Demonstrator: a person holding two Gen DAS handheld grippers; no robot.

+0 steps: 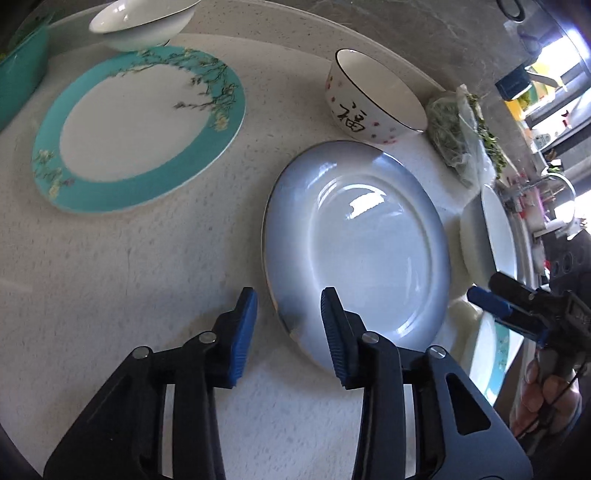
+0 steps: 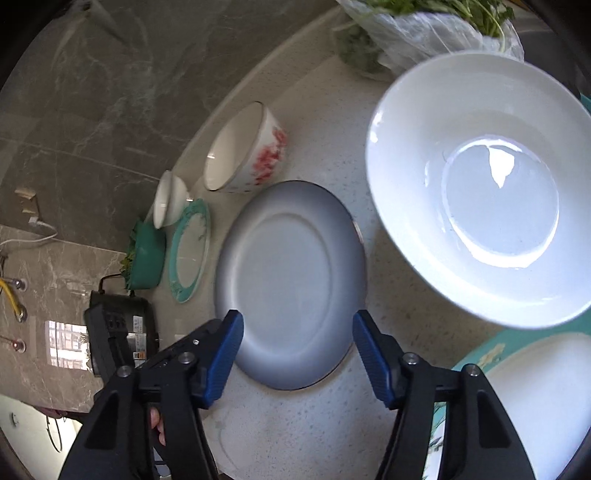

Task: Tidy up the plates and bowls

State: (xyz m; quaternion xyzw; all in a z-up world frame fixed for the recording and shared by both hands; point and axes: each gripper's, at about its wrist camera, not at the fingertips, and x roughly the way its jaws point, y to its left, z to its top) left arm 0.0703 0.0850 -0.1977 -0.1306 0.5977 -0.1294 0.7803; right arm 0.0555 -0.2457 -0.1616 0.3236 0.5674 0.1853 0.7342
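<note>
A grey-blue plate [image 1: 354,251] lies flat on the pale speckled counter [image 1: 110,295]. My left gripper [image 1: 288,310] stands open over the plate's near left rim, one blue pad over the plate and the other outside it, neither pressing. In the right wrist view the same plate [image 2: 288,273] lies ahead, and my right gripper [image 2: 297,332] is open with the plate's near part showing between its pads. One of its blue fingers [image 1: 487,301] shows past the plate's right edge. Around it are a teal-rimmed plate [image 1: 140,133], a patterned bowl [image 1: 373,99] and a white bowl [image 1: 144,22].
A large white bowl [image 2: 480,184] fills the right of the right wrist view, with another teal-rimmed plate [image 2: 535,387] below it. A bag of greens [image 1: 461,136] lies beyond the patterned bowl. A green container [image 2: 147,258] stands at the far end against the marble wall [image 2: 92,110].
</note>
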